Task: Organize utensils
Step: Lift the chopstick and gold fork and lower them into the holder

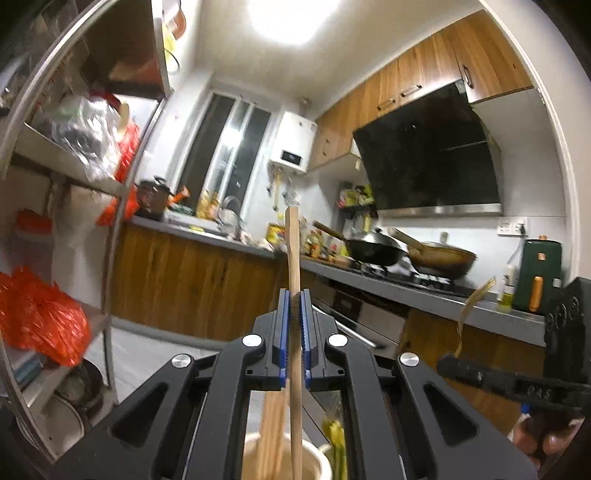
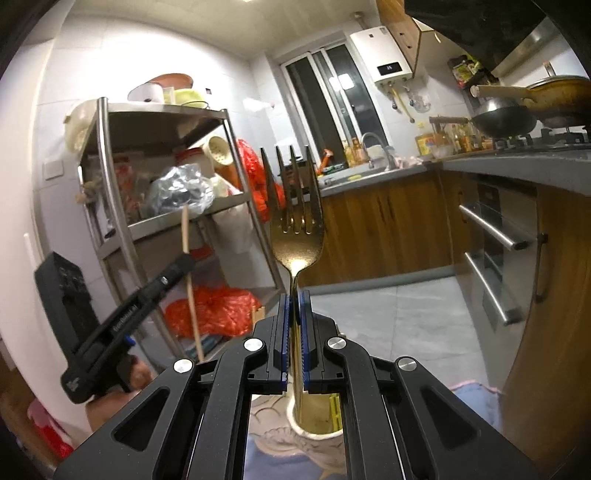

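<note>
Cluttered kitchen: shelf rack (image 2: 155, 177) at left, counter (image 2: 517, 166) at upper right. Below centre, a cup (image 1: 314, 461). Left gripper (image 1: 294, 314) clamped on an upright chopstick (image 1: 293, 251); right gripper (image 2: 294, 317) clamped on a fork (image 2: 295, 236), tines up. Best lowered straight, released only once seated in the cup.

A ceiling light (image 1: 286, 16) glared overhead, blown out to white. Both fisheye views bent strongly at their dark edges. The shelving rack (image 1: 74, 206) looked smeared by motion blur.
</note>
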{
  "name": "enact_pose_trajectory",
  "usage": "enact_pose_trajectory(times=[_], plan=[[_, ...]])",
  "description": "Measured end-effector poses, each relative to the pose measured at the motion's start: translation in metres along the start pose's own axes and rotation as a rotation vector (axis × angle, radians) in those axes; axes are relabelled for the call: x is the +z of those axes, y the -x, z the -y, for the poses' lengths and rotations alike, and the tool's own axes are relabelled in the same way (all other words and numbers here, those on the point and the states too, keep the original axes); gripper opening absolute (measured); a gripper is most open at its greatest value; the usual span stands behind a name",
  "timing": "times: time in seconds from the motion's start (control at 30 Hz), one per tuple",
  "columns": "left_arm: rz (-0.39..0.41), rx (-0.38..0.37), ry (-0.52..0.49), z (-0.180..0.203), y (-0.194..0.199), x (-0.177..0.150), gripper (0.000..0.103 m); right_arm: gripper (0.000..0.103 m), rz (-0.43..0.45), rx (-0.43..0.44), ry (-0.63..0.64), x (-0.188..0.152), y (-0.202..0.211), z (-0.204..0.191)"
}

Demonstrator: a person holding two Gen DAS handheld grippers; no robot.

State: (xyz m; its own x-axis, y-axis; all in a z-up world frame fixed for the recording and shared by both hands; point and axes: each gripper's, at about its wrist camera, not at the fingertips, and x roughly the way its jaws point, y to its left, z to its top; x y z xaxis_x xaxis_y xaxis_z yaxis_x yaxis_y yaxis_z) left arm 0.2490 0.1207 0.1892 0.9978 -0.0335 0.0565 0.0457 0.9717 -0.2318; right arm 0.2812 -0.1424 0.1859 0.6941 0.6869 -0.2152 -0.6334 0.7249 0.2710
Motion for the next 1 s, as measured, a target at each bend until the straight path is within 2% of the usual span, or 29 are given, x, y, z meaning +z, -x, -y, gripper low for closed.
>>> enact_pose_trajectory(times=[0.27,0.43,0.7,1.0], plan=[[0.094,0.053,0.045,-0.015,-0.009,-0.027,0.005,0.006,-0.051,-0.081,0.057,-0.015,-0.023,-0.002],[-0.007,0.042,0.047,-0.016,-0.028,-0.056,0.005,0.006,-0.122,-0.106,0.106,-0.029,-0.039,-0.006],[-0.091,0.06,-0.032,-0.004,-0.023,-0.08,0.006,0.006,-0.221,-0.118,0.143,-0.05,-0.06,-0.007],[-0.18,0.081,-0.106,0.005,-0.022,-0.091,0.006,0.006,-0.241,-0.111,0.141,-0.056,-0.07,-0.01]])
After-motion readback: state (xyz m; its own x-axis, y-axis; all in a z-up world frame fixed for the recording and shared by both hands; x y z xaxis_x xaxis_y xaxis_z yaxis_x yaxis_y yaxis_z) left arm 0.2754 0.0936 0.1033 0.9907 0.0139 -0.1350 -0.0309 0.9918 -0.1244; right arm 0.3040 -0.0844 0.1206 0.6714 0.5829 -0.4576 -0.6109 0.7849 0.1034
